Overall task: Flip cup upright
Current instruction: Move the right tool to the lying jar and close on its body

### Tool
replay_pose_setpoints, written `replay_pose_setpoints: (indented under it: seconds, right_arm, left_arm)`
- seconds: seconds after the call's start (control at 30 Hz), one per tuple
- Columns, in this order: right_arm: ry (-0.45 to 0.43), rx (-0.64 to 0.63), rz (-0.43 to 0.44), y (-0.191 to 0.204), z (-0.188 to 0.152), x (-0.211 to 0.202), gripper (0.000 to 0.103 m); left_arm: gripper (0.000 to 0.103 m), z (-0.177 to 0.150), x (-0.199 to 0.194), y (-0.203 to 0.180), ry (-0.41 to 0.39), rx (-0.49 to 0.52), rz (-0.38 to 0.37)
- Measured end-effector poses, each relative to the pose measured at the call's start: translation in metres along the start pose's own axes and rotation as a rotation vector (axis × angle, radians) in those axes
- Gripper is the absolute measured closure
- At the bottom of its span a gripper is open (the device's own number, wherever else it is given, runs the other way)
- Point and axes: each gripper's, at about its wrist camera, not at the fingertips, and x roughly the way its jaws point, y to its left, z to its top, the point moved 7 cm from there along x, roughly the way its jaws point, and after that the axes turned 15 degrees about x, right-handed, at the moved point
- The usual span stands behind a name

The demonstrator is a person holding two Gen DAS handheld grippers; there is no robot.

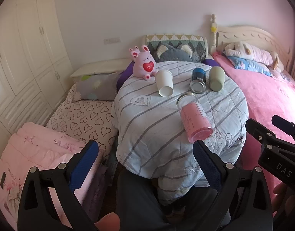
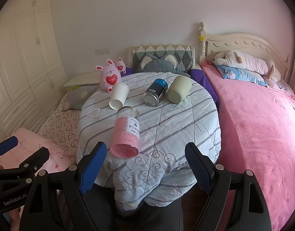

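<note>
Risks: all four containers lie on their sides on a quilt-covered round tabletop point(image 2: 166, 127), a soft, wrinkled footing. A cup set upright could tip; the round ones could roll if nudged. The glass jar lies nearest the front edge, so a push could send it off.

Left to right, right wrist view:
- White paper cup point(image 2: 118, 95): on its side, base toward camera, just beside the pink plush rabbit point(image 2: 108, 77). Contents cannot be seen.
- Glass jar point(image 2: 127, 132): on its side, pink inside; lining or contents, cannot tell.
- Blue can point(image 2: 155, 92): on its side, metal end toward camera.
- Green cup point(image 2: 179, 92): on its side, base toward camera, interior hidden.

Left gripper point(image 1: 145, 165): jaws wide, holding nothing, short of the tabletop.
Right gripper point(image 2: 145, 167): jaws wide, holding nothing, jar just beyond its left finger.
</note>
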Motion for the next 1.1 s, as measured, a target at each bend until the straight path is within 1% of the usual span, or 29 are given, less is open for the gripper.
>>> replay_pose_setpoints:
  seconds: [0.23, 0.4, 0.47, 0.73, 0.97, 1.1]
  right_arm:
    - [0.011, -0.004, 0.004, 0.002, -0.002, 0.000, 0.018]
    - [0.050, 0.005, 0.010, 0.002, -0.002, 0.011, 0.018]
    - [0.079, 0.010, 0.017, 0.004, -0.001, 0.020, 0.018]
    - [0.173, -0.022, 0.001, 0.017, 0.000, 0.062, 0.018]
    - [0.253, -0.053, -0.012, 0.036, 0.002, 0.110, 0.018]
    - [0.318, -0.054, -0.032, 0.043, 0.003, 0.144, 0.018]
  left_arm:
    - [0.003, -0.002, 0.000, -0.001, 0.003, 0.000, -0.002]
    - [0.003, -0.004, 0.005, -0.002, 0.020, -0.010, -0.008]
    - [0.003, -0.004, 0.008, -0.001, 0.027, -0.016, -0.009]
    - [0.003, 0.003, 0.044, 0.009, 0.075, -0.031, -0.009]
    - [0.003, 0.008, 0.090, 0.026, 0.133, -0.046, 0.005]
    - [0.003, 0.010, 0.119, 0.034, 0.166, -0.049, 0.008]
